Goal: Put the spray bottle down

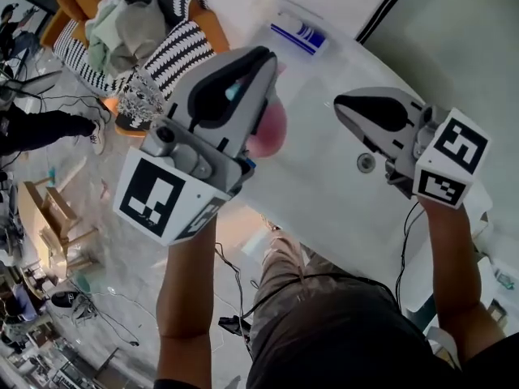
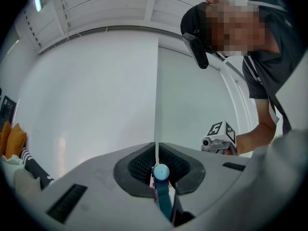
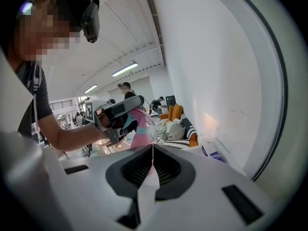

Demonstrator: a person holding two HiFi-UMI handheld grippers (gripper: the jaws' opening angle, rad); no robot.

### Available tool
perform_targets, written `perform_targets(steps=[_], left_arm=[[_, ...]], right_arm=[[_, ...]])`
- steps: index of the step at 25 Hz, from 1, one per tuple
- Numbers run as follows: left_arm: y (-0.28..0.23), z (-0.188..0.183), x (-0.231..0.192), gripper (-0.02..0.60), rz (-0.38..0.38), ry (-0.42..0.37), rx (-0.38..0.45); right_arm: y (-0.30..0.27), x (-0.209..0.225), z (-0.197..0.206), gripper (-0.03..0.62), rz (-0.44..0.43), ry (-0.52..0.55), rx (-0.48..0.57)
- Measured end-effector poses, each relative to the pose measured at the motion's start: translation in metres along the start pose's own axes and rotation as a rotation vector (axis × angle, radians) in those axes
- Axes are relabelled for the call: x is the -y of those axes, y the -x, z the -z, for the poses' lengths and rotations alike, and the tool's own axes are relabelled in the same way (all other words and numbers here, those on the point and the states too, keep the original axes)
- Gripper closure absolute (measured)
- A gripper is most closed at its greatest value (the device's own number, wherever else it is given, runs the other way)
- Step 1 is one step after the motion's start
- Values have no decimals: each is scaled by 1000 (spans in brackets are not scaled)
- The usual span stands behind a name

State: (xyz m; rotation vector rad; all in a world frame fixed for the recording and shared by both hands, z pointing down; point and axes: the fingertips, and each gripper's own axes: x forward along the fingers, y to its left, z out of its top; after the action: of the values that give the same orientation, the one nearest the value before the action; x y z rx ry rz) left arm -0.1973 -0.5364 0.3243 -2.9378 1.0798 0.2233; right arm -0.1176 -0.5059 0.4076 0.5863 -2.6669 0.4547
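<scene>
At the left, the left gripper (image 1: 261, 61) has its jaws closed tight on the spray bottle (image 1: 270, 128). Its own view shows a thin teal part of the spray head (image 2: 162, 191), tipped with a round blue knob, pinched between the ribbed pads. The rounded pink body hangs just beneath and ahead of the jaws, above the white surface (image 1: 324, 193) and not touching it. The bottle looks like smooth, stiff plastic. It is probably light, though how much liquid it holds cannot be told, and any liquid would slosh and shift the weight. The hold is on a narrow piece of the head, so the body may pivot or swing under the jaws. The neck just below the head would likely give a surer hold, since the glossy round belly offers the pads little to bite. Setting it down should mean letting the flat base meet the surface squarely before the jaws part, or it could tip. Beyond the left gripper's tips lies a white pack with blue stripes (image 1: 298, 32). To the right, well apart from the bottle, the right gripper (image 1: 342, 104) hangs over the same surface with its jaws together and nothing between them.
</scene>
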Motion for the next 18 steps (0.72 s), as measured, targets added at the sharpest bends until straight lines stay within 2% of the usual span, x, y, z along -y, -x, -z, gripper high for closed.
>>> perform_targets(steps=[9,18], left_arm=[[-25,38,-30,559,-15,40,-8],[-47,69,-52,558,-15,44,-12]], right_arm=[[-19,34,10,585,1,-36,-1],[-32,59,25,585,1,-66,-24]])
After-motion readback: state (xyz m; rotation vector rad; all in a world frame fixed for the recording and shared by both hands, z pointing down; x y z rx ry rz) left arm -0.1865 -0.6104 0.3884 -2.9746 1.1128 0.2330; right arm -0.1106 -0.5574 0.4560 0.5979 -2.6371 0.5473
